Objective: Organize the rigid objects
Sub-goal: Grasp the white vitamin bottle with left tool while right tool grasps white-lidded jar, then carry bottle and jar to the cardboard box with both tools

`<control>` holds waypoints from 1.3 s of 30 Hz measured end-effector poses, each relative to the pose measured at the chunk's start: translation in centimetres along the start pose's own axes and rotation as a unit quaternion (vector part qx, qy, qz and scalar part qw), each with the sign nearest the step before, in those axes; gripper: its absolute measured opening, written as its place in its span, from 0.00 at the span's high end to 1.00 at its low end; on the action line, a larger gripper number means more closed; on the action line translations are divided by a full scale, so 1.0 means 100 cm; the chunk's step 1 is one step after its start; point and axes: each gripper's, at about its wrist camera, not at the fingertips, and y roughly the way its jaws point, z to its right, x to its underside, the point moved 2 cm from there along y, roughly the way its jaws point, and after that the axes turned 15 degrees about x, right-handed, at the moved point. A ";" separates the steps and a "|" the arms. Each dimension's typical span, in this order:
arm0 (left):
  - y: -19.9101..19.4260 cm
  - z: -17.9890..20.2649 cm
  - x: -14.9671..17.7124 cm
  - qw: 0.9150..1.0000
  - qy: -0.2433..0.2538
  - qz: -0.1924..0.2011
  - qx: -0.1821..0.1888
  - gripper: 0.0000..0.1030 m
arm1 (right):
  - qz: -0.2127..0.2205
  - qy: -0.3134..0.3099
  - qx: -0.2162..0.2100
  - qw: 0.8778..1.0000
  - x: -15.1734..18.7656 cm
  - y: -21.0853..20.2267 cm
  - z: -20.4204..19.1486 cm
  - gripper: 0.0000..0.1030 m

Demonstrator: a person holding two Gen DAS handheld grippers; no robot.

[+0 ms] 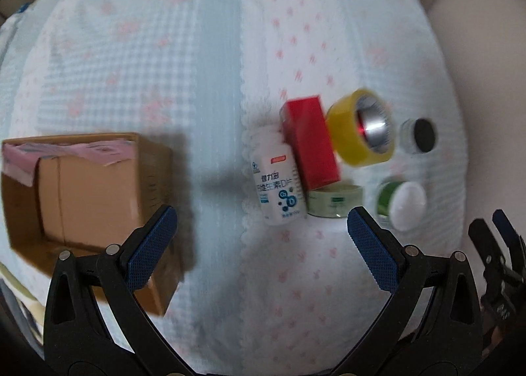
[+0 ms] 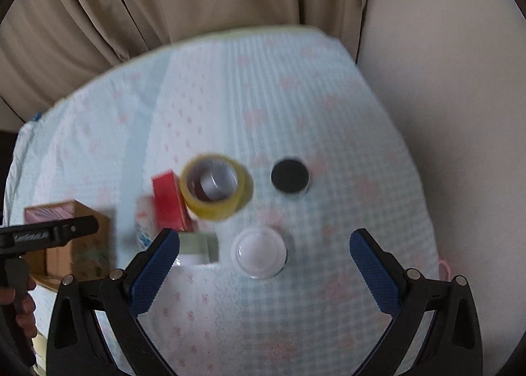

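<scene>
Plainly the right tool (image 2: 264, 257) is nearer: spread wide and holding nothing, it hovers with the white-lidded jar (image 2: 258, 252) lying between its fingers on the cloth-covered bench (image 2: 296, 106). Leftward sits the cardboard box (image 1: 82, 191), beside the spread, unladen left tool (image 1: 262, 231).

The left hand-held gripper (image 1: 262, 244) hangs over the cloth-covered bench (image 1: 131, 57) with its blue-padded jaws spread wide and nothing between them. Left of it sits an open cardboard box (image 1: 82, 191). Ahead, a white bottle (image 1: 279, 185) lies touching a red box (image 1: 310, 142), with a yellow tape roll (image 1: 342, 136) just beside that. Nearby are a pale green tape roll (image 1: 335, 200), a black-lidded jar (image 1: 419, 136) and a white-lidded green jar (image 1: 402, 205). The right hand-held gripper (image 1: 499, 244) shows at the right edge.
</scene>
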 end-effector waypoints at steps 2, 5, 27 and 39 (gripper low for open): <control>0.023 -0.007 -0.005 1.000 -0.005 -0.022 -0.011 0.01 | -0.019 -0.003 0.004 1.000 0.004 0.020 -0.006 0.00; 0.049 -0.015 -0.013 0.998 -0.007 -0.051 -0.026 0.03 | -0.040 -0.019 0.011 0.999 0.008 0.048 -0.017 0.00; 0.132 -0.031 -0.030 0.993 -0.017 -0.117 -0.002 0.32 | -0.133 -0.085 0.028 0.987 0.017 0.139 -0.056 0.20; 0.125 -0.023 -0.024 0.996 -0.012 -0.090 0.020 0.51 | -0.146 -0.088 0.030 0.985 0.025 0.141 -0.051 0.35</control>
